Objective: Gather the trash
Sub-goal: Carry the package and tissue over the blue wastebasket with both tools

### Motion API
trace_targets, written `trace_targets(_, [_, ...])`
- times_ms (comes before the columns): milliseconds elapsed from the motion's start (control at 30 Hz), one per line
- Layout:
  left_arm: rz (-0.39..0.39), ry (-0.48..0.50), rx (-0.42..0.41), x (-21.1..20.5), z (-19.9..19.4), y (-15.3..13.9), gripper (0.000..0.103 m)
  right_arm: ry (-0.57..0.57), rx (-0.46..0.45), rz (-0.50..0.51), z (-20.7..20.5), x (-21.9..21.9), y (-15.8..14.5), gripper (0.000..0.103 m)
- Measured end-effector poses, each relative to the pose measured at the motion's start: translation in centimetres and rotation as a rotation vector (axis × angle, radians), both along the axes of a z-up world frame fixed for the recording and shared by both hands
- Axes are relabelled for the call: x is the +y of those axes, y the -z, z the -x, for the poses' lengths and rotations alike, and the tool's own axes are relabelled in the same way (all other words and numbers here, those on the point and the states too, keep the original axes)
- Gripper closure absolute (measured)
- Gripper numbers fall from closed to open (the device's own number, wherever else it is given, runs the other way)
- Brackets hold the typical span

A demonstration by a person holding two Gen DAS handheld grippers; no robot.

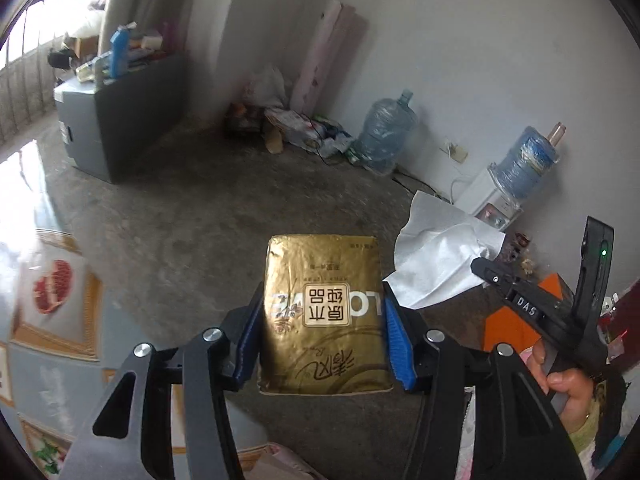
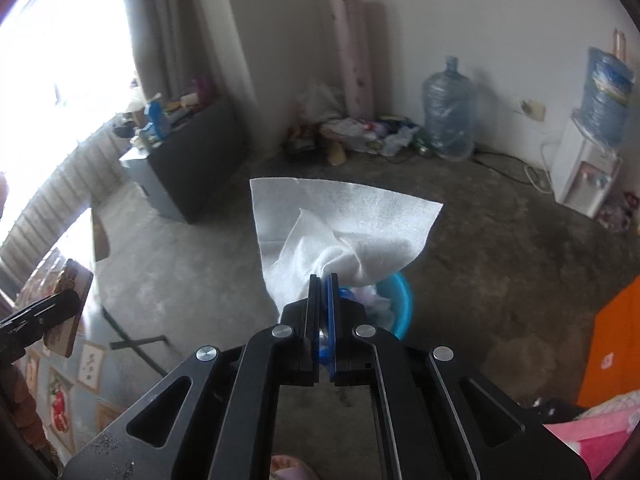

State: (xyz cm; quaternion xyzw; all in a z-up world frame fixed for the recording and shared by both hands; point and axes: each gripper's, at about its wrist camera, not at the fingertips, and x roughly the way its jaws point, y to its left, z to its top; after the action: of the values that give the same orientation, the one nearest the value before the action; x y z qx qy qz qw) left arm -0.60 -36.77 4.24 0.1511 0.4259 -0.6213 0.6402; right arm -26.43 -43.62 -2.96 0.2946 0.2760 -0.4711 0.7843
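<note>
1. Two tools are in our hands above a bare concrete floor (image 1: pixel 192 208), each carrying something clear of the ground.
2. We see the left tool (image 1: pixel 323 320) clamped on a gold tissue pack (image 1: pixel 322 304), its blue pads (image 1: pixel 394 332) pressed against the pack's two long sides; the pack's printed face is turned up toward the left wrist camera.
3. We see the right tool (image 2: pixel 323 280) squeezed nearly together on a bunched corner of a white tissue (image 2: pixel 344 220), the rest of the sheet fanning out ahead of the fingertips.
4. From the left wrist view the same tissue (image 1: pixel 436 256) hangs just to the right of the gold pack, apart from it, pinched by the right tool (image 1: pixel 480 266), with the right hand (image 1: pixel 560 384) wrapped around the handle.
5. Directly below the tissue in the right wrist view sits a blue basin (image 2: pixel 394 304) on the floor, pale crumpled material showing inside it.
6. Against the far wall we note a water jug (image 2: pixel 448 108), a white dispenser (image 2: pixel 584 176) topped with a second jug, a pink roll (image 2: pixel 356 56) standing upright, and a heap of clutter (image 2: pixel 360 132) at its foot.
7. A grey cabinet (image 1: pixel 116 120) stands near the window, its top loaded with items.
</note>
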Motion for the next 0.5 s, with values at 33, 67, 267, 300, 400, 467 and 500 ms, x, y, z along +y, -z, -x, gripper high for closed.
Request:
trace_targets(33, [-0.020,0.023,0.021,-2.0,0.7,1.0,0.051,0.017,0.018,-0.017,0.1,-0.8,0.9,0.101])
trace_targets(67, [-0.045,0.034,0.034,-3.7,0.9,1.9,0.051,0.036,0.040,-0.036,0.0,-1.6,2.1,0.101])
trace_targets(267, [-0.185,0.100,0.122,-13.5,3.7,8.0,0.051,0.092,0.049,-0.210,-1.2,-7.0,10.0,0.100])
trace_targets(300, [-0.204,0.108,0.139,-15.0,4.0,9.0,0.051,0.102,0.044,-0.237,-1.1,-7.8,11.0,0.099])
trace_targets(400, [-0.250,0.118,0.164,-18.5,5.3,12.0,0.051,0.131,0.020,-0.320,-1.3,-10.4,14.4,0.098])
trace_targets(467, [-0.273,0.121,0.152,-20.8,6.2,13.9,0.050,0.153,0.015,-0.367,-1.5,-12.1,16.2,0.096])
trace_targets(500, [-0.287,0.131,0.144,-21.7,6.8,14.9,0.049,0.163,0.001,-0.401,-1.6,-13.0,17.7,0.092])
